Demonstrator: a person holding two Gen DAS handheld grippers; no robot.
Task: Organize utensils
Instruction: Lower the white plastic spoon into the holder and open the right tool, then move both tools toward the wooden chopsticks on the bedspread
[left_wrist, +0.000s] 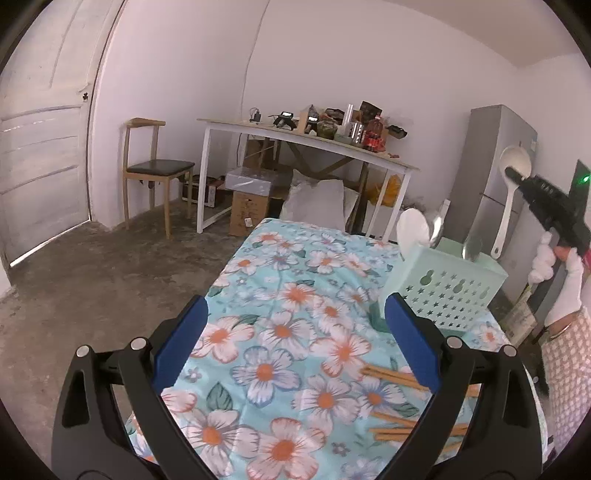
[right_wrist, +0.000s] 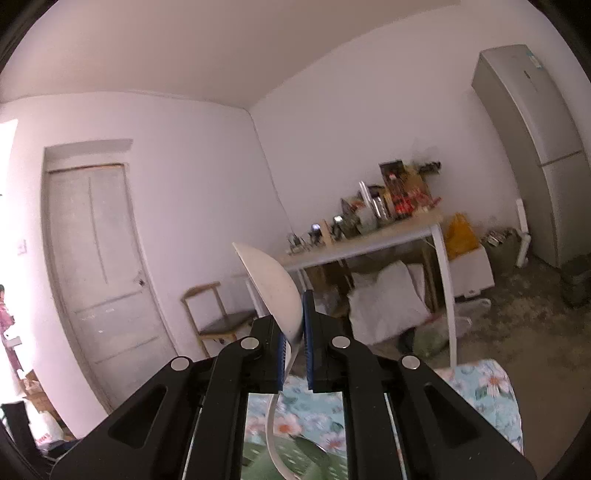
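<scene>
A mint green perforated utensil holder (left_wrist: 448, 282) stands on the floral tablecloth (left_wrist: 288, 332) at the right and holds a white spoon (left_wrist: 413, 230) and metal spoons (left_wrist: 471, 246). Several wooden chopsticks (left_wrist: 397, 376) lie on the cloth by my left gripper's right finger. My left gripper (left_wrist: 295, 314) is open and empty above the cloth. My right gripper (right_wrist: 294, 332) is shut on a white ladle (right_wrist: 273, 284), bowl up, handle hanging down. It also shows in the left wrist view (left_wrist: 515, 162), held high above the holder.
A white desk (left_wrist: 306, 142) cluttered with bottles and boxes stands at the back wall, a wooden chair (left_wrist: 155, 170) to its left and a grey fridge (left_wrist: 495, 173) to its right. Boxes and a white sack (left_wrist: 317, 203) lie under the desk. The holder's green top shows low in the right wrist view (right_wrist: 295, 458).
</scene>
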